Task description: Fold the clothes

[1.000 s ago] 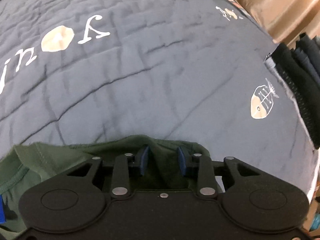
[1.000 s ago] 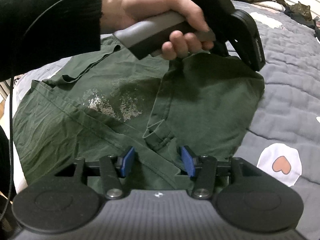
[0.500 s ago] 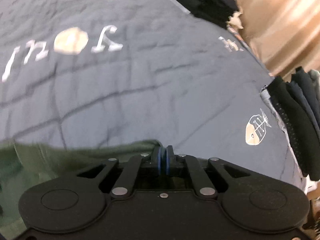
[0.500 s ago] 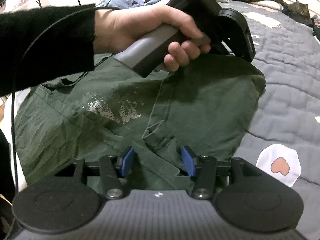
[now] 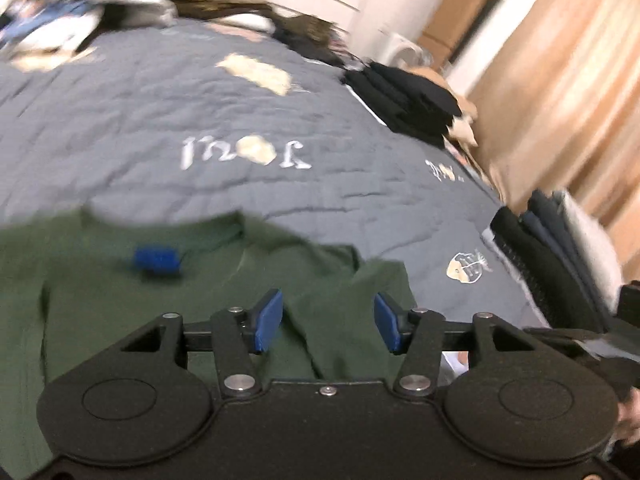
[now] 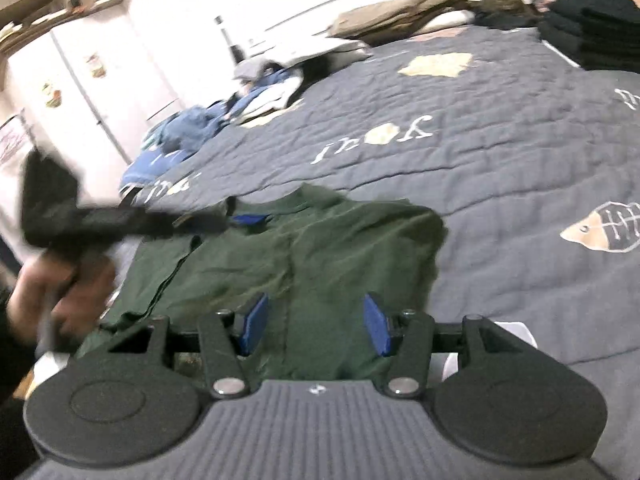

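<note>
A green shirt [image 6: 288, 264] is spread on a bed, on top of a grey-blue quilt [image 6: 500, 168] with pale letters and a fish picture on it. The shirt is seen lying partly doubled over itself, with one edge turned in and some bumps in the cloth. A small blue tag [image 5: 157, 258] is seen near its far edge, so that end is likely the neck.

The left tongs [image 5: 328, 326] are held wide open just above the near part of the shirt. Nothing is gripped between the blue pads. The right tongs [image 6: 314, 324] are held wide open too, low over the near edge, and nothing is held there either. The shirt is left resting by its own weight on the quilt.

In the right view, a hand [image 6: 52, 300] with a dark tool is seen at the left side of the shirt, but it is blurred, so its job cannot be told.

Stacks of dark folded clothes [image 5: 408, 100] are kept at the far side of the bed, and more [image 5: 560, 252] by the right edge, most likely so the middle stays free for folding. A heap of blue and white clothes [image 6: 224, 120] is seen further back.

The shirt looks part folded, not yet small and neat like the stacks.
</note>
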